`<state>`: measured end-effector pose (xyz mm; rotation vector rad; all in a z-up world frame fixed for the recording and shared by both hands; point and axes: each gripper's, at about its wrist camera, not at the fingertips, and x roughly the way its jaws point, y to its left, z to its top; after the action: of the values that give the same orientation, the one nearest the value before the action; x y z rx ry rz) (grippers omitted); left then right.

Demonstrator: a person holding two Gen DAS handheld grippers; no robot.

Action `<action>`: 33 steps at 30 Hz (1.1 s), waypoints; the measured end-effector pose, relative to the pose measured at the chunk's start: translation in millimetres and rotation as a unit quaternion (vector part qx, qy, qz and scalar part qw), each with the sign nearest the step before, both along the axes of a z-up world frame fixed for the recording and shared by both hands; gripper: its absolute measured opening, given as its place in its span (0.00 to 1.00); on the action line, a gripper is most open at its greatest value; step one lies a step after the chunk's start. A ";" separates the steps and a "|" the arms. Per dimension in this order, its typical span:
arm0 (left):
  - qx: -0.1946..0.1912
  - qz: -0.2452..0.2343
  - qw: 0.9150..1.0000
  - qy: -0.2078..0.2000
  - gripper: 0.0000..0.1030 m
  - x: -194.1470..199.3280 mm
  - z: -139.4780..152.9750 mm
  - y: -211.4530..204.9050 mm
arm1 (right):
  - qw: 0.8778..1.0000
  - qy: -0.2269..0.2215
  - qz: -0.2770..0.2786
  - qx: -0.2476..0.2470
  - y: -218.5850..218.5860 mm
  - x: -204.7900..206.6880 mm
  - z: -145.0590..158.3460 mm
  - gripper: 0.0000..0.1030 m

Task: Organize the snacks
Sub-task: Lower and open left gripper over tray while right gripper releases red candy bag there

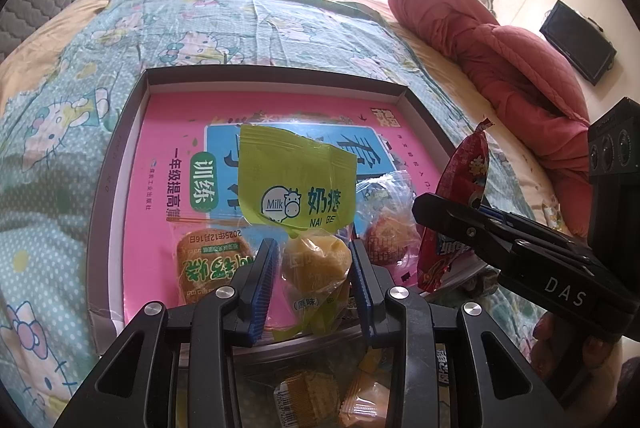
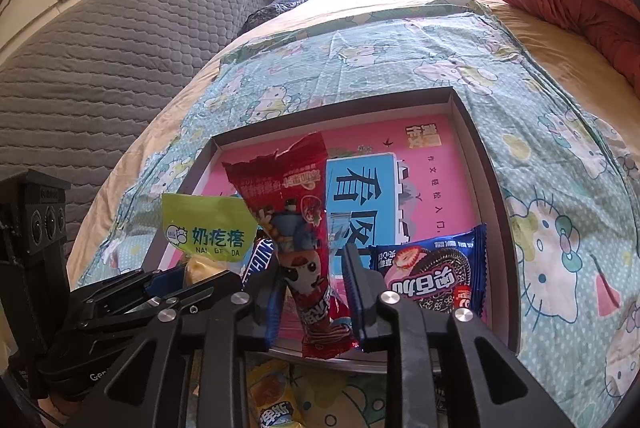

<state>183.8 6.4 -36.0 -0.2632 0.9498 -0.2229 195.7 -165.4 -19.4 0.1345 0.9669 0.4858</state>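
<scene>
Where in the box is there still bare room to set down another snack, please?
The far half of the box, pink floor between the back wall and the green packet, lies bare. The near edge is crowded: orange-labelled cake, Oreo pack, both grippers.

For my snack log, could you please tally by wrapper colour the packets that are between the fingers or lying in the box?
Green packet: 1
Red packet: 1
Blue packet: 1
Clear wrappers: 2
Dark bar: 1
Total: 6
</scene>
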 end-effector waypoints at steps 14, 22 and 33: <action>-0.004 0.005 1.000 -0.001 0.37 -0.2 1.4 1.9 | 1.000 -0.013 -0.019 0.007 -9.1 0.3 8.8 0.46; -0.008 0.013 1.000 -0.003 0.41 -0.6 5.2 5.4 | 0.999 -0.022 -0.027 0.003 -12.9 0.3 13.0 0.54; 0.005 0.024 0.999 -0.024 0.54 -4.2 14.8 8.0 | 0.999 -0.034 -0.041 0.002 -20.2 -0.9 19.3 0.58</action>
<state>179.6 14.4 -21.2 -0.2699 0.8959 -0.1802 194.7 -185.6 0.0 0.1604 0.8911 0.4137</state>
